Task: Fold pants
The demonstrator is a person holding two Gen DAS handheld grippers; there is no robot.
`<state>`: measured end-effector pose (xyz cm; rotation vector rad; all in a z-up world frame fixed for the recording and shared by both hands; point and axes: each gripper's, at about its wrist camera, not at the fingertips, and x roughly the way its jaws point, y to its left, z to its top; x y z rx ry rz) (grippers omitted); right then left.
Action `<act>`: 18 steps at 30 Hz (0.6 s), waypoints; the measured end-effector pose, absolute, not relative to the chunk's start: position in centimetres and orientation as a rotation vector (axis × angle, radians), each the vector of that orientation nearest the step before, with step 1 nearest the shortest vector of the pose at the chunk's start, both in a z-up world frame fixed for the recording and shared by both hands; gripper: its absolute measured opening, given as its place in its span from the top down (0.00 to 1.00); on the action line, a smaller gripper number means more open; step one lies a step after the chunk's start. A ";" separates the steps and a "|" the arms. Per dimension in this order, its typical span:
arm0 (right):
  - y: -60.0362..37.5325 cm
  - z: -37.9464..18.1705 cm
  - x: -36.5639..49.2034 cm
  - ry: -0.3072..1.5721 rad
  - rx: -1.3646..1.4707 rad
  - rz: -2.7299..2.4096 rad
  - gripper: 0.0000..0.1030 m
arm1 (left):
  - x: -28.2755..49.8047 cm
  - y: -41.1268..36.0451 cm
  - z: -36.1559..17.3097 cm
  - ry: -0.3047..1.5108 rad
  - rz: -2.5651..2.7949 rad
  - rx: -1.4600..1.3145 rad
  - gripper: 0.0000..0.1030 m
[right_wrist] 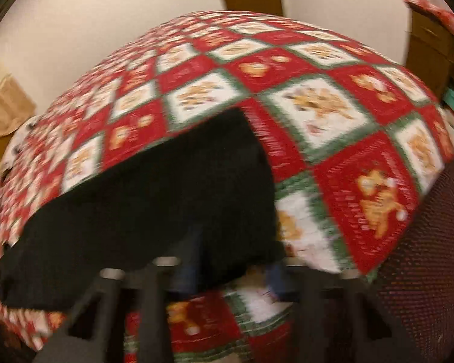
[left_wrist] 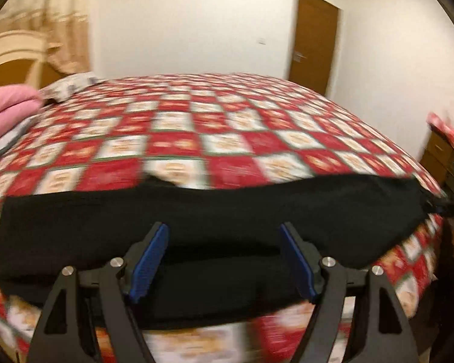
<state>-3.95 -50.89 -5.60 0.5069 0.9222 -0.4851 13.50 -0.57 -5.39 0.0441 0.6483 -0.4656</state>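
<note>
Your left claw point(left_wrist: 224, 260) tilts down over the near edge of the bed, its blue pads point(left_wrist: 149, 260) spread wide and released, holding nothing, with the black pants point(left_wrist: 196, 211) lying just under and ahead of them. Your right claw point(right_wrist: 227, 275) points more steeply down at the pants' right end; blur hides whether it grips. The pants stretch flat across the red checkered bedspread point(left_wrist: 215, 121).

The pants point(left_wrist: 215, 208) are matt black cloth. The bedspread point(left_wrist: 196, 121) is printed cloth; the door point(left_wrist: 313, 36) smooth brown wood.
</note>
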 end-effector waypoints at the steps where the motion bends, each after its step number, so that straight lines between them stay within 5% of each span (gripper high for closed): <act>1: -50.5 -5.4 -3.7 0.927 0.494 -0.471 0.87 | 14.2 1.1 -5.2 0.646 -0.415 0.028 0.22; 9: -50.1 0.5 -4.7 0.822 0.341 -0.530 0.88 | 16.9 6.8 -4.7 0.645 -0.232 -0.029 0.22; 15: -50.0 -5.4 -3.2 1.094 0.200 -0.580 0.88 | 17.8 6.4 -6.2 0.686 -0.201 0.040 0.22; 18: -49.3 -4.9 -2.9 1.067 0.158 -0.607 0.88 | 18.3 5.6 -5.8 0.694 -0.236 0.039 0.22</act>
